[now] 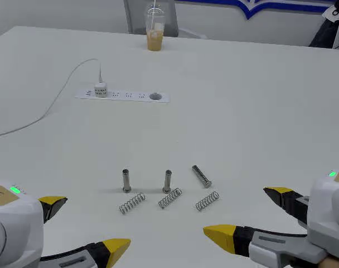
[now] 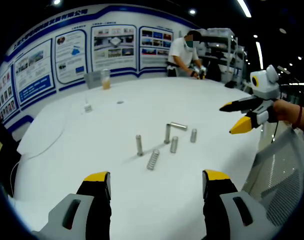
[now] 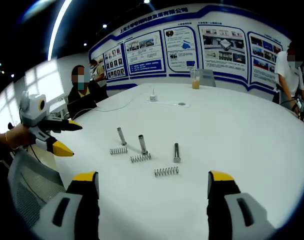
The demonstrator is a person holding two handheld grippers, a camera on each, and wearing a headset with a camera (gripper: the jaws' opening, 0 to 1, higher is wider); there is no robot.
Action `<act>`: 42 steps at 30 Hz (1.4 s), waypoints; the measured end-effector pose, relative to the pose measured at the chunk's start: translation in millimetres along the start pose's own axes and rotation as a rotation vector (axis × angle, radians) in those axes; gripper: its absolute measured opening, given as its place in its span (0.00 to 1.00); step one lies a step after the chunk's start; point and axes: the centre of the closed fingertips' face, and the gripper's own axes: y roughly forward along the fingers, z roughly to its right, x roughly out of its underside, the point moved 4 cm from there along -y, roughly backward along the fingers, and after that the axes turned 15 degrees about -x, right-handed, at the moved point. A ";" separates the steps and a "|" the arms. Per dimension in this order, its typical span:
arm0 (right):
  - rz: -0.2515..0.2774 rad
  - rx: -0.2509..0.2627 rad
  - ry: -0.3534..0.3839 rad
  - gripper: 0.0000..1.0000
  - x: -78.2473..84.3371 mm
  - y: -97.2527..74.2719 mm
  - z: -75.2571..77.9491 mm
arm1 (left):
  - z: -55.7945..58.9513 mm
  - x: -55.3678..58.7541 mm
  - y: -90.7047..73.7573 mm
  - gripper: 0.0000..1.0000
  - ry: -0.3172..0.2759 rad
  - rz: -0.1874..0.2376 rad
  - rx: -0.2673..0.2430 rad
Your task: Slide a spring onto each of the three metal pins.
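Springs lie loose on the wide white bench (image 1: 253,117), none of them on a pin. Three short silver metal pins form a row in the near middle of the bench. The left pin (image 1: 126,180) and the middle pin (image 1: 168,181) stand upright on their flat heads. The right pin (image 1: 201,176) lies on its side at an angle, with its head toward the near right.

Just in front of each pin lies a small coiled steel spring, all three slanted the same way. The left spring (image 1: 131,203), the middle spring (image 1: 170,198) and the right spring (image 1: 207,201) lie close to their pins.

The white left gripper (image 1: 87,222) hangs over the near left corner. Its black, yellow-tipped fingers (image 1: 115,245) are spread wide with nothing between them, well short of the springs. The white right gripper (image 1: 243,210) hovers at the near right. Its matching fingers (image 1: 222,231) are likewise spread apart and hold nothing. One yellow tip points toward the right spring and stays clear of it.

Farther back on the bench lies a flat white power strip (image 1: 122,95) with a small white charger (image 1: 100,89) plugged into it. A thin white cable (image 1: 52,103) curves away from the charger to the left. At the far edge stands a clear plastic cup of tan drink (image 1: 154,33) with a straw.
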 end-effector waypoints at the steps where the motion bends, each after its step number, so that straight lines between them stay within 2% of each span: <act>1: -0.003 -0.001 -0.003 0.91 -0.2 1.0 0.5 | 0.1 0.1 0.1 0.76 -0.001 0.000 0.001; 19: -0.013 0.020 -0.021 0.80 -12.8 27.3 24.3 | 2.7 -1.3 4.2 0.77 -0.029 0.020 0.010; 27: -0.009 0.038 0.021 0.71 -19.3 41.3 39.8 | 2.1 -7.4 5.8 0.78 -0.045 0.057 0.019; 33: -0.014 0.049 0.020 0.65 -22.9 52.0 50.0 | 3.6 -8.1 7.4 0.79 -0.047 0.071 0.024; 39: -0.035 0.050 0.024 0.58 -21.2 62.3 58.5 | 6.4 -7.3 10.1 0.79 -0.045 0.072 0.032; 42: -0.058 0.045 0.015 0.54 -18.9 69.1 61.1 | 8.0 -9.4 11.0 0.81 -0.063 0.090 0.040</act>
